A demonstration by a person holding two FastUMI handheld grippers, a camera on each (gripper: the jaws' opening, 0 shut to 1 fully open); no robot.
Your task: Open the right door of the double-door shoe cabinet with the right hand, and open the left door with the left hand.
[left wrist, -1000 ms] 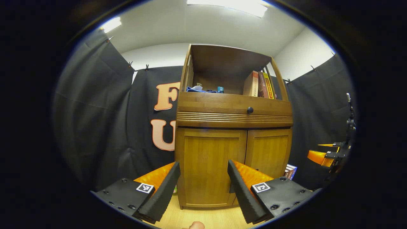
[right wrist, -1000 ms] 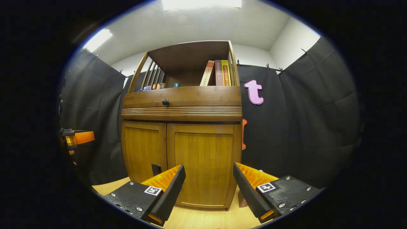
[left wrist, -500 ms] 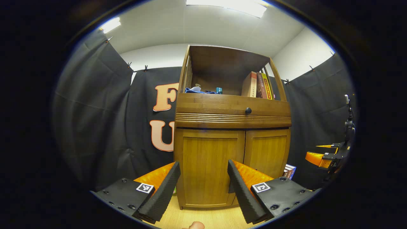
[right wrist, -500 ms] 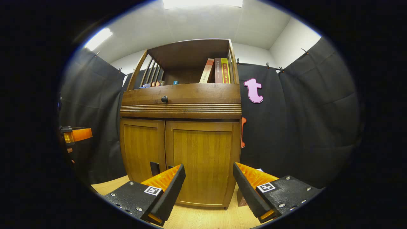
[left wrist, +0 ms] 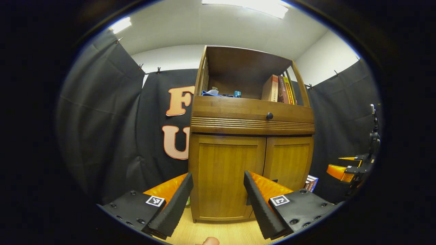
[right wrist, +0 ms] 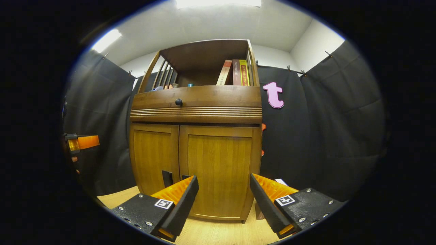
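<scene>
- The tall brown wooden shoe cabinet (left wrist: 251, 136) stands on the pale wood floor (right wrist: 211, 233), straight ahead of both grippers.
- Its left door (left wrist: 226, 178) and right door (right wrist: 218, 170) are both closed; dark handles (right wrist: 167, 178) sit low by the centre seam.
- Above the doors is a drawer front with a round black knob (right wrist: 178, 101).
- The open top shelf holds upright books (right wrist: 235, 72) at its right end, and a blue cloth (left wrist: 213, 93) and a small teal item (left wrist: 237, 93) at its left.
- The left gripper (left wrist: 218, 194) is spread wide, holding nothing.
- The right gripper (right wrist: 223, 195) is also spread wide, holding nothing.
</scene>
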